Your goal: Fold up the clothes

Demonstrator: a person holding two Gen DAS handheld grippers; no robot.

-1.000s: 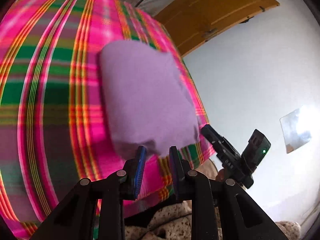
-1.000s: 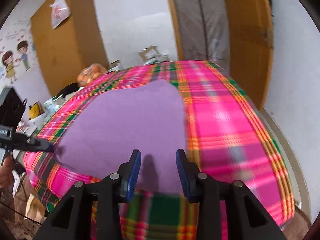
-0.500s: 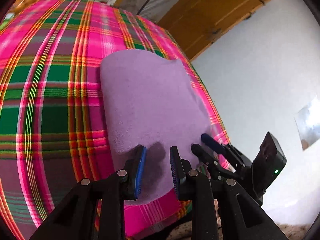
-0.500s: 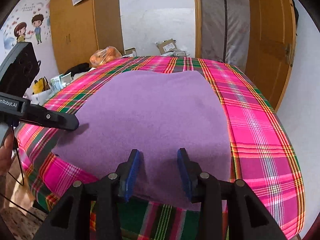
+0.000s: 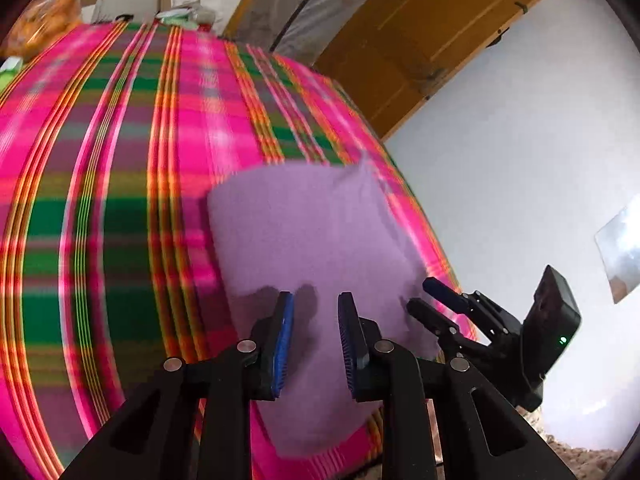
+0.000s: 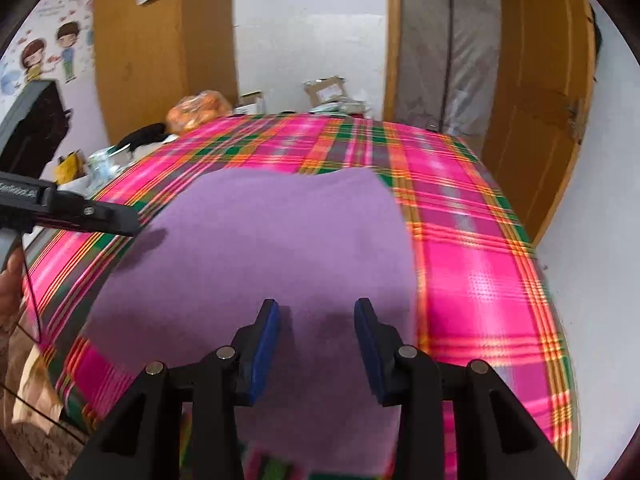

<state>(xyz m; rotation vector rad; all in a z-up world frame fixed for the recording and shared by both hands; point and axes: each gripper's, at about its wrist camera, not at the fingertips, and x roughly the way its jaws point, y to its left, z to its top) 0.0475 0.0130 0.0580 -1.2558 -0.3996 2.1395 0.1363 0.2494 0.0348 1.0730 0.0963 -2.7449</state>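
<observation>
A lilac garment (image 6: 272, 256) lies flat on the plaid cloth (image 6: 480, 264) that covers the worktop, folded into a smooth block whose near edge hangs just over the worktop's front rim. Everything else can be placed from that garment.

The right claw (image 6: 316, 344) hovers over the garment's near edge, its blue-padded fingers (image 6: 264, 344) spread wide with nothing between them; their shadow falls on the fabric just beyond. The left claw (image 5: 314, 340) sits at the garment's near left corner, also parted with a clear gap and gripping nothing, the lilac fabric showing between its pads (image 5: 282, 344). In the left wrist view the right claw (image 5: 434, 300) reaches in over the garment's right edge; whether it touches the fabric I cannot tell. In the right wrist view the left claw's black fingers (image 6: 96, 216) point at the garment's left edge.

Beyond the garment's far edge, past the end of the worktop, stand a bag of oranges (image 6: 200, 110) and some cardboard boxes (image 6: 326, 88). A wooden door (image 6: 548, 128) stands to the garment's right.
</observation>
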